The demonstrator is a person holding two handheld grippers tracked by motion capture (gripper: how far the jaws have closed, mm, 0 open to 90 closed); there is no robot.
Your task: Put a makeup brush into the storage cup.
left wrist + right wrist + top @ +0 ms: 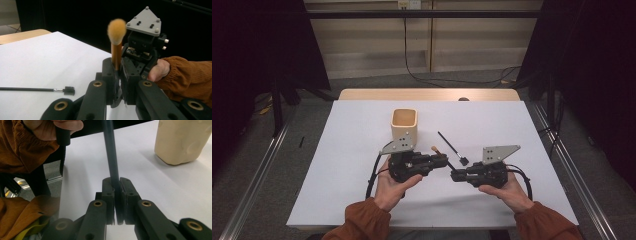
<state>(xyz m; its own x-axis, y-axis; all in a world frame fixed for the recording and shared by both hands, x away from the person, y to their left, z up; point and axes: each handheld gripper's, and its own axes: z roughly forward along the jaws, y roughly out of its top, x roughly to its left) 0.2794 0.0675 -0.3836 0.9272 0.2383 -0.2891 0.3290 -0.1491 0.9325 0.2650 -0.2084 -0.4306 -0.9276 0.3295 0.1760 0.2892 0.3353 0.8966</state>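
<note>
A makeup brush with a fluffy orange head (117, 28) and an orange neck stands up between the jaws of my left gripper (119, 66), which is shut on it. In the high view the left gripper (443, 160) points right, and the brush head (434, 149) pokes out just beyond its jaws. My right gripper (454, 175) points left toward it. In the right gripper view, that gripper (117, 185) is shut on a dark handle (111, 152), apparently the same brush's other end. The two jaw tips nearly meet at the table's middle front.
A thin black brush (451, 146) lies on the white table top (362, 190) just beyond the grippers, and shows again flat (37, 89) in the left gripper view. A cream square cup (404, 125) stands upright behind the left gripper. Dark curtains flank the table.
</note>
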